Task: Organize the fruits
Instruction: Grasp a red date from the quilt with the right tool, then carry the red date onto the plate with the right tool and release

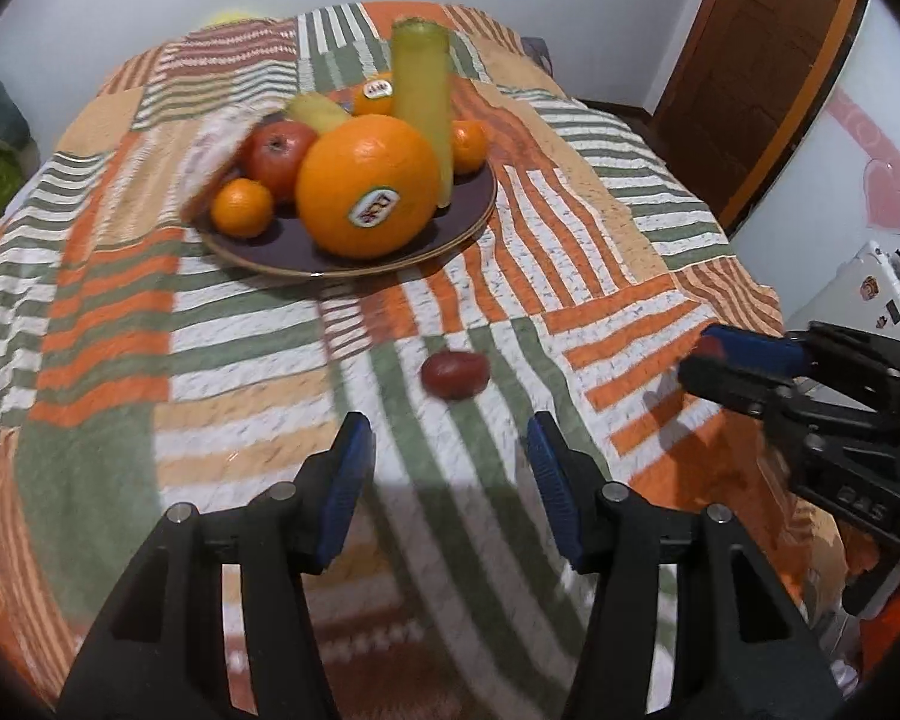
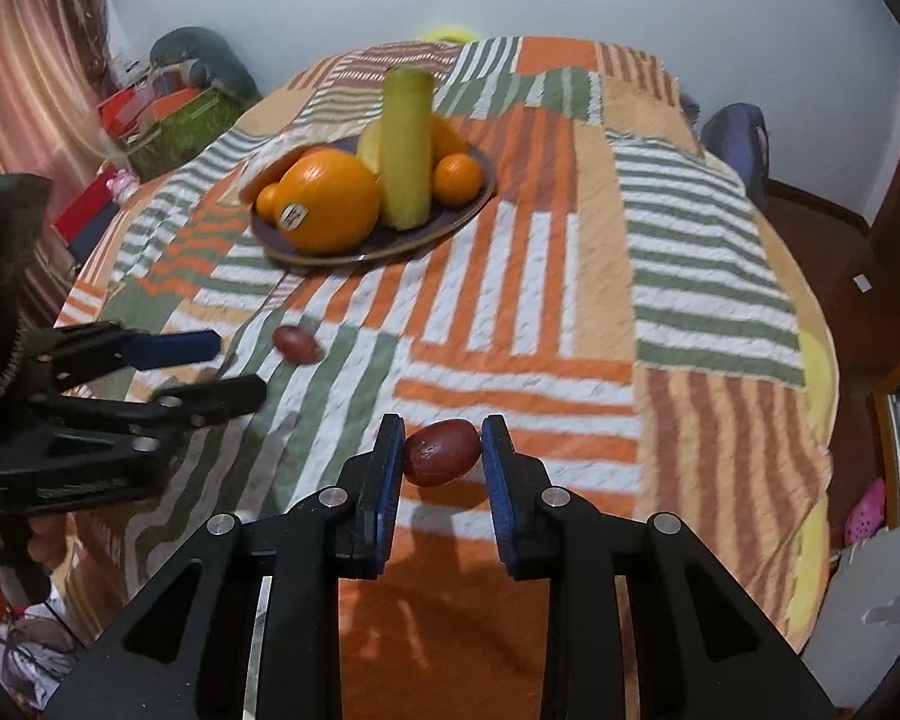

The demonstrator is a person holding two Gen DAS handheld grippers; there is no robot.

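A dark plate [image 1: 252, 252] [image 2: 450, 222] on the striped cloth holds a big orange [image 1: 366, 186] [image 2: 330, 201], small oranges, a red apple [image 1: 279, 156] and a tall yellow-green cylinder [image 1: 423, 108] [image 2: 407, 147]. One small dark-red fruit [image 1: 455, 373] [image 2: 295, 343] lies on the cloth ahead of my open, empty left gripper [image 1: 450, 468] [image 2: 225, 369]. My right gripper [image 2: 441, 450] [image 1: 699, 360] is shut on a second dark-red fruit [image 2: 441, 453], held above the cloth.
The patchwork cloth [image 2: 570, 312] covers a round table. Boxes and bags [image 2: 168, 114] stand on the floor beyond the left edge. A wooden door [image 1: 774, 60] is at the right, and a white fridge [image 1: 858, 294] lies past the table edge.
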